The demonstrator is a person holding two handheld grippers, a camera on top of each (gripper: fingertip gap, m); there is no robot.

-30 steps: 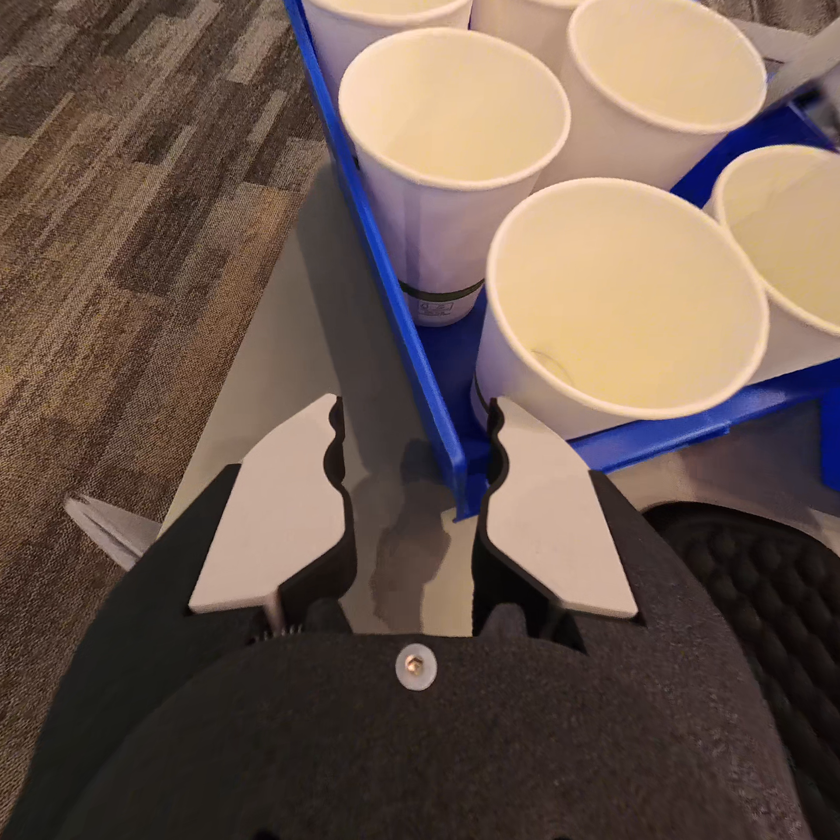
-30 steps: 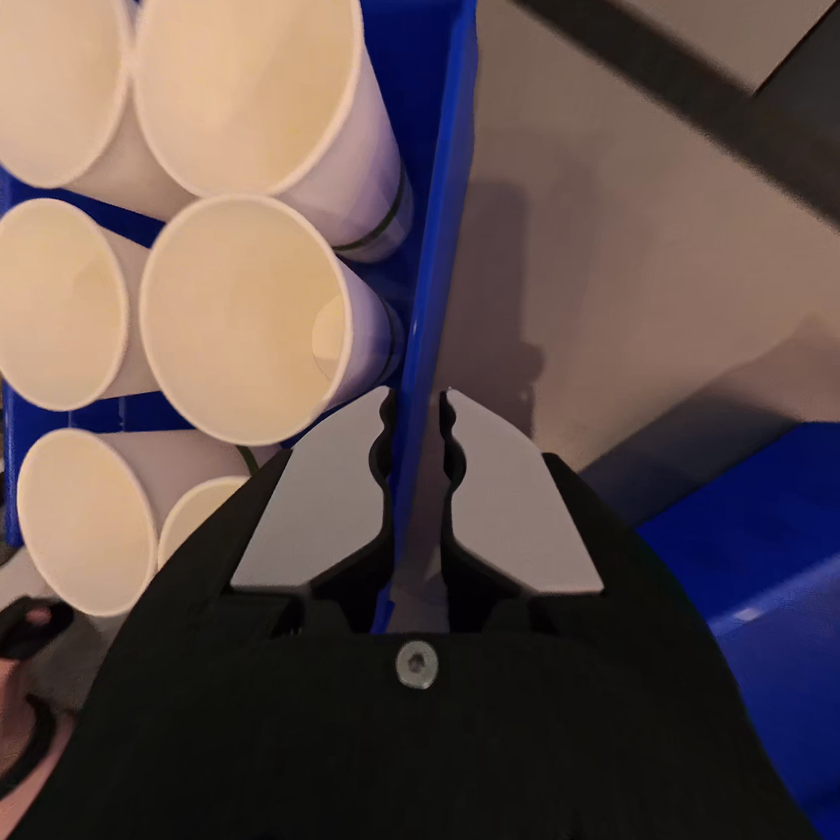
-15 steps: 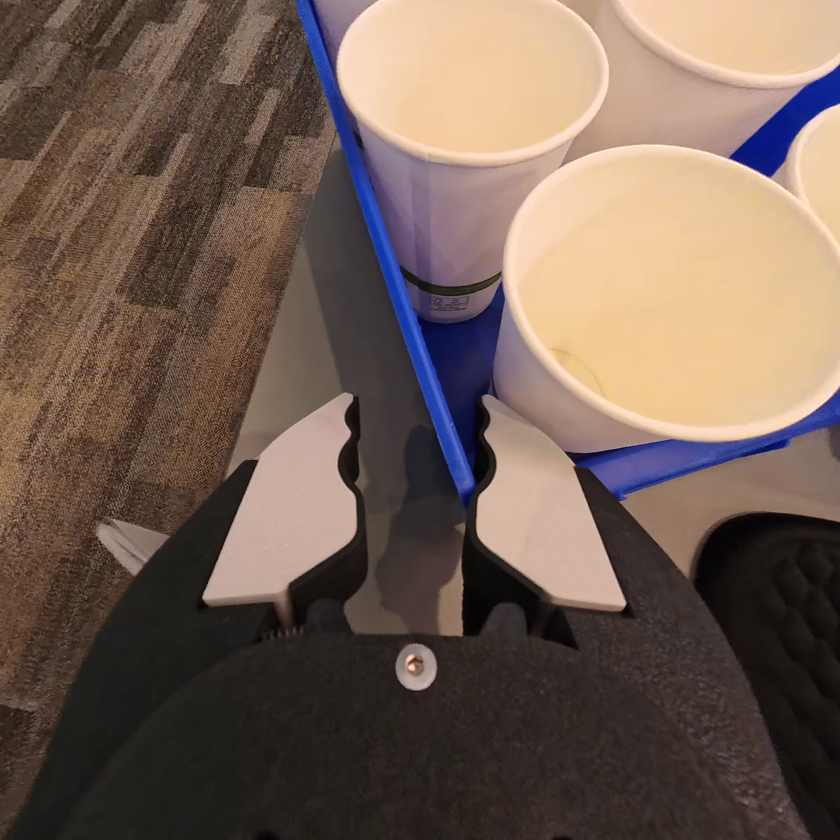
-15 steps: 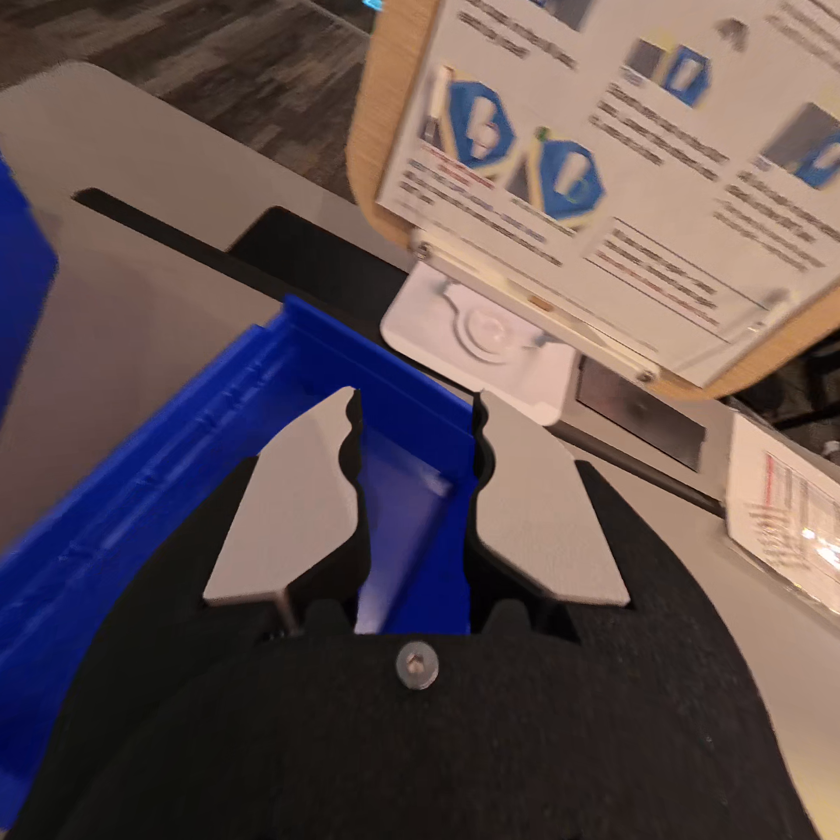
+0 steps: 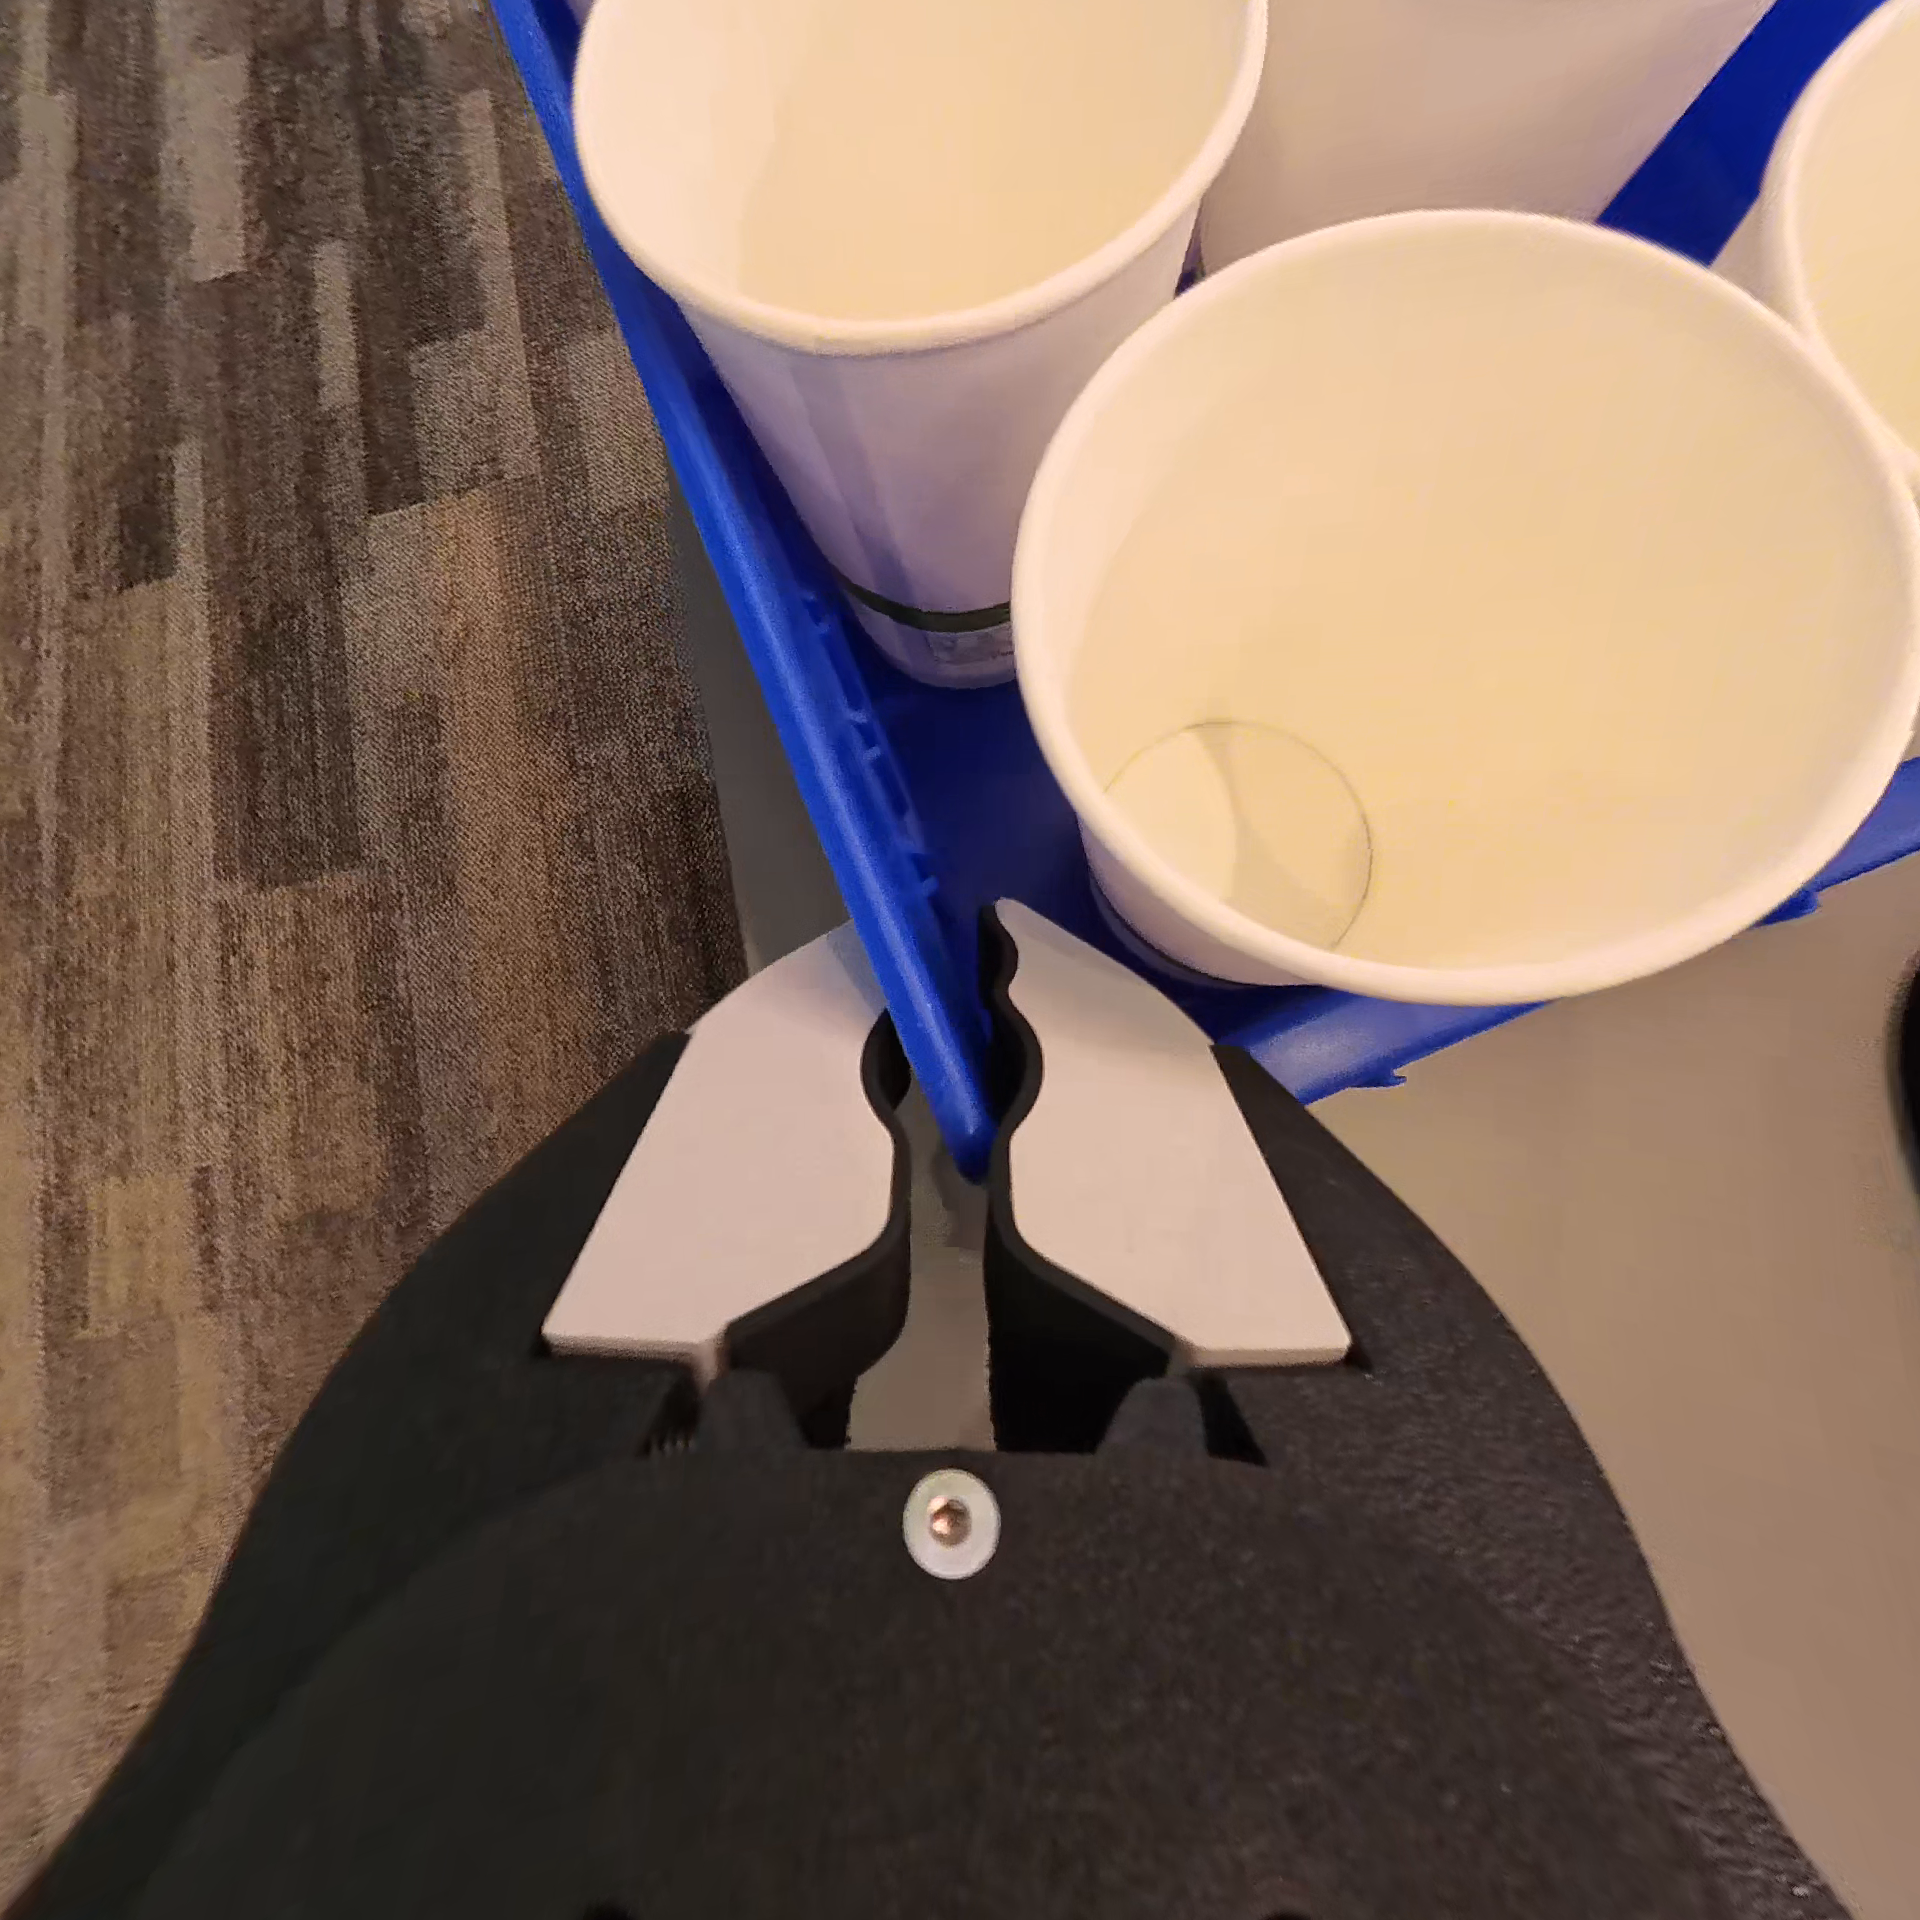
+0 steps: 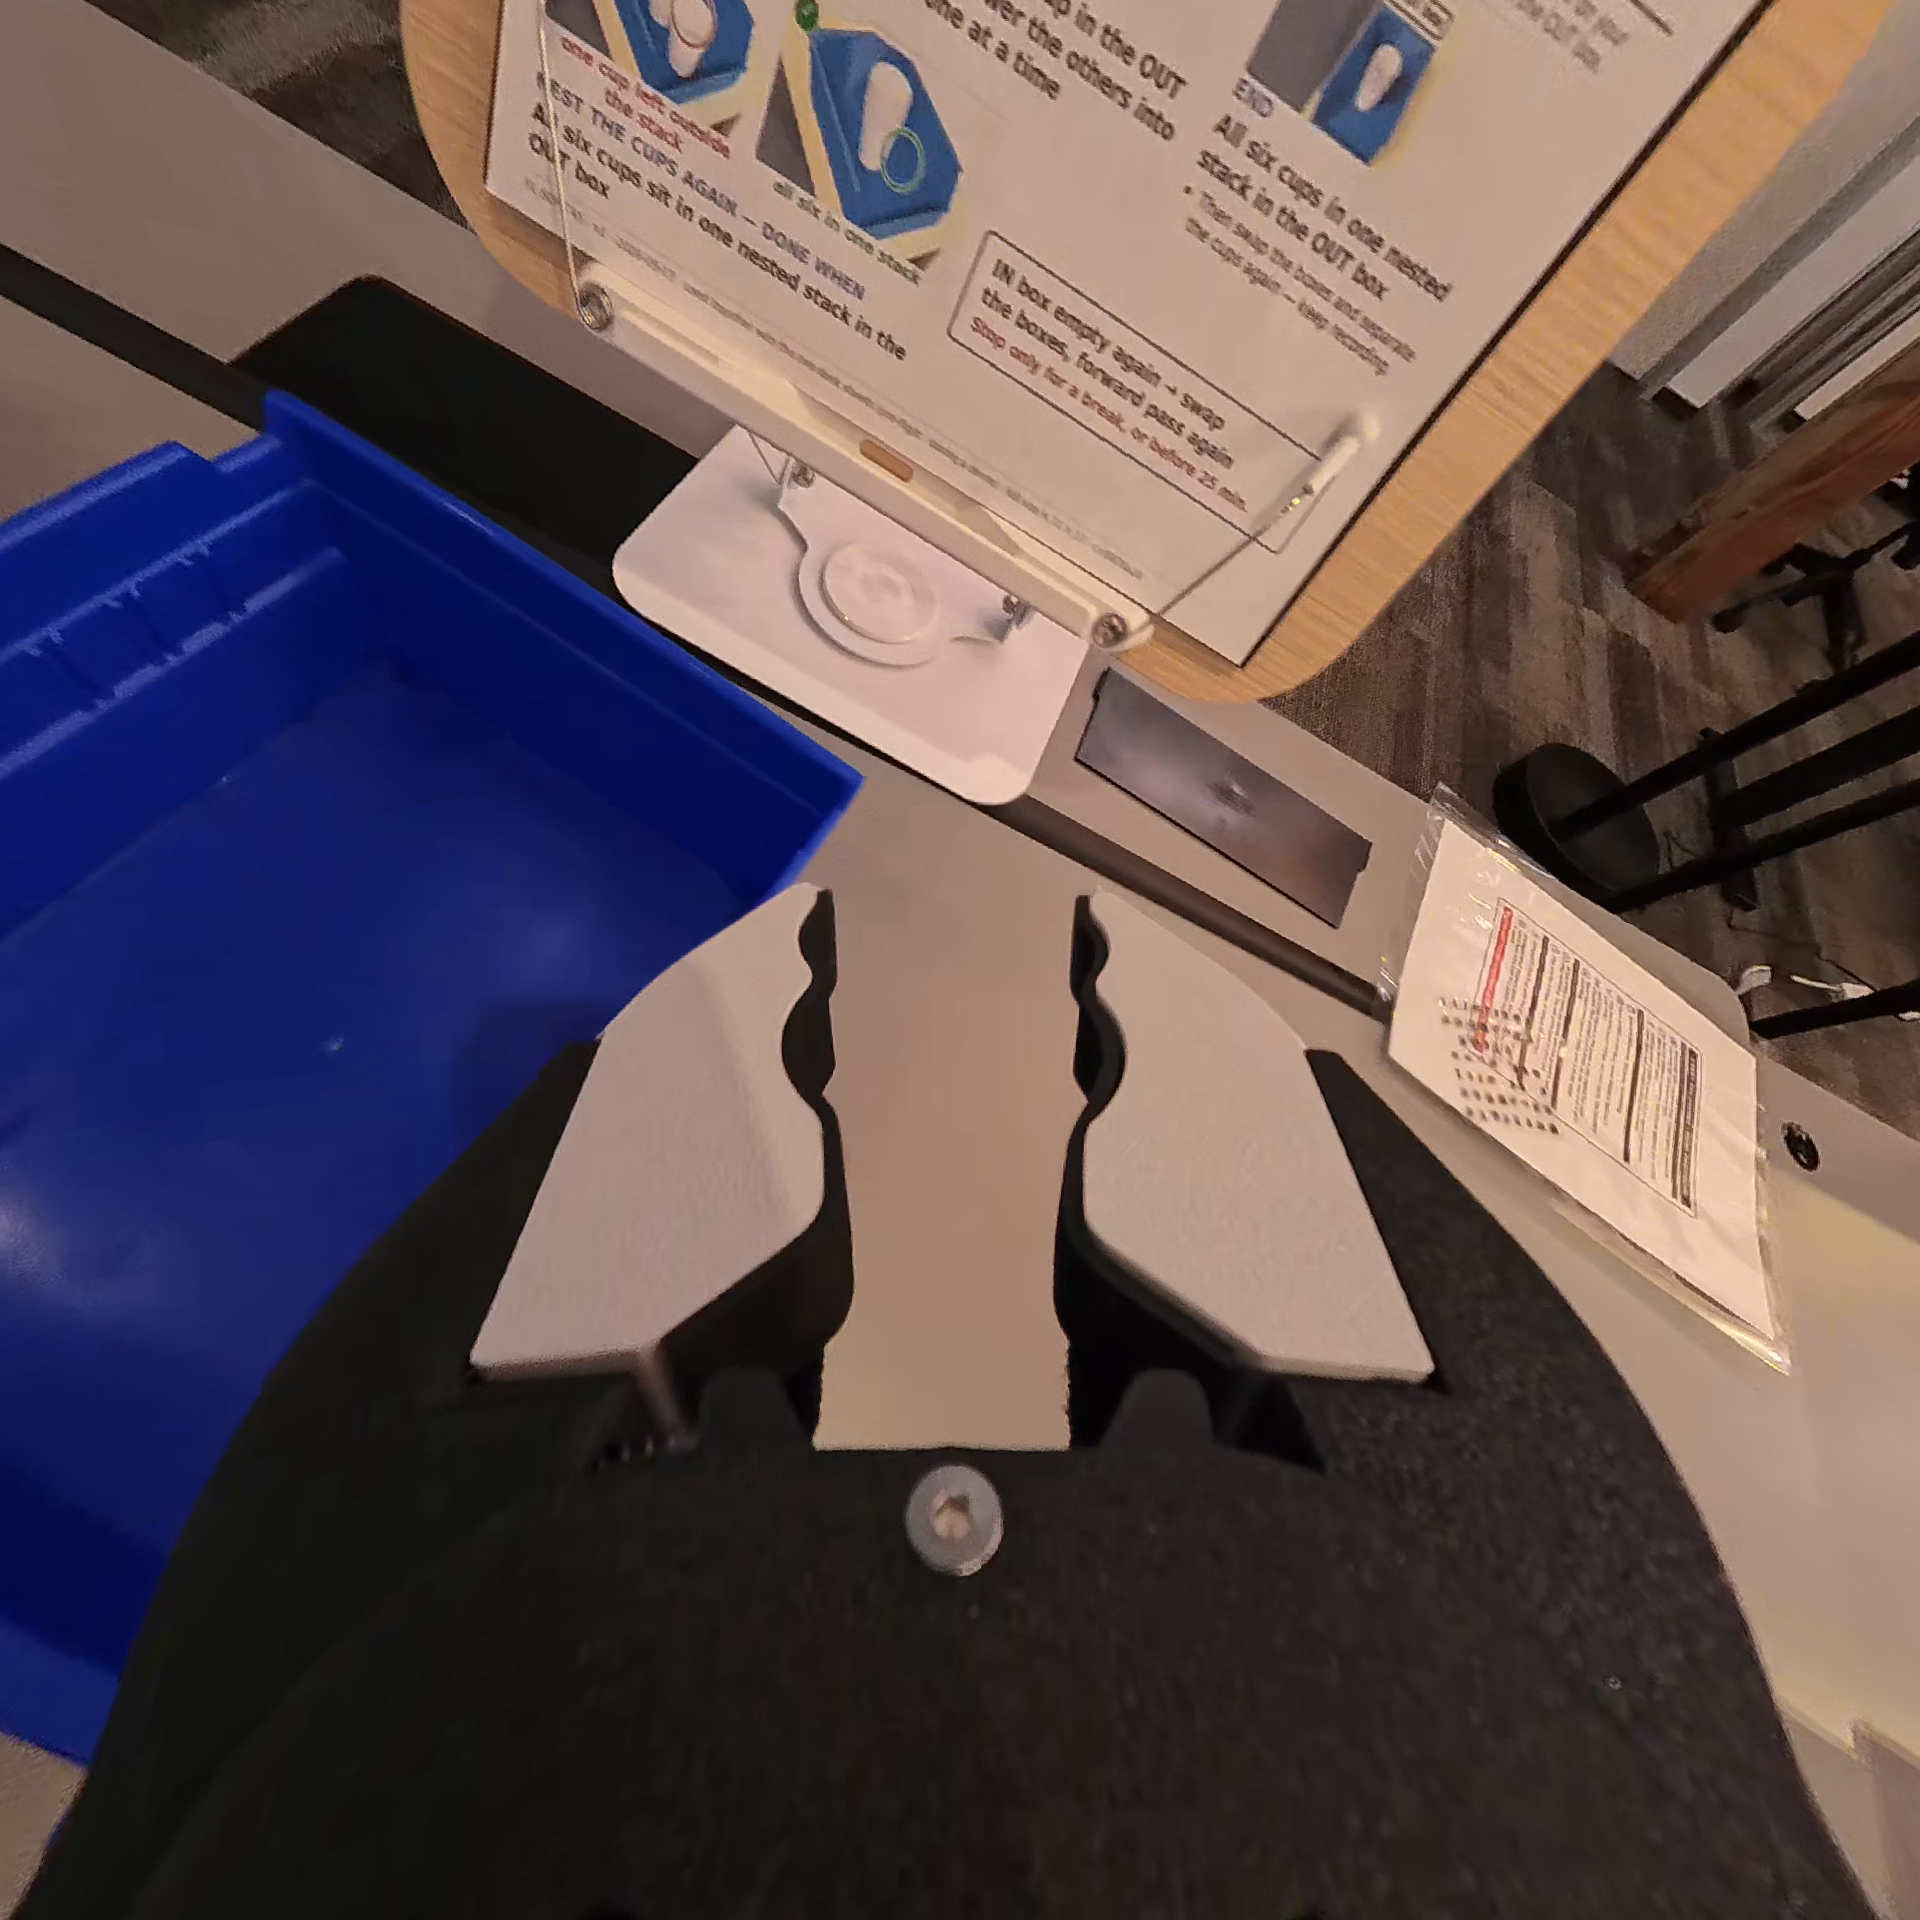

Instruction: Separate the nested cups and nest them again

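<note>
My left gripper [image 5: 940, 982] is pinched down narrow on the near corner wall of the blue bin [image 5: 790, 665] that holds the cups: the left finger sits outside the wall, the right finger inside it, and the blue edge runs up between them. Just beyond my right finger, the nearest paper cup [image 5: 1475, 623] stands upright in the bin, its rim leaning out over the near wall and its round bottom showing. Left of it and farther off stands a second cup [image 5: 914, 208] against the left wall, with a dark band near its base; parts of more cups show at the far right and top edge. The bin rests on a grey table [image 5: 1621, 1299], and brown patterned carpet [image 5: 312, 623] fills the left side. My right gripper [image 6: 951, 909] stands moderately open with nothing between its fingers, only bare grey tabletop [image 6: 945, 1143] showing through the gap. This view alone shows a second blue bin [image 6: 312, 883] to the near left, with no cups in the part I can see, and, farther off, a wooden-edged instruction board [image 6: 1039, 208] on a white stand [image 6: 883, 613], with a bagged printed sheet [image 6: 1579, 1101] lying at the right.
</note>
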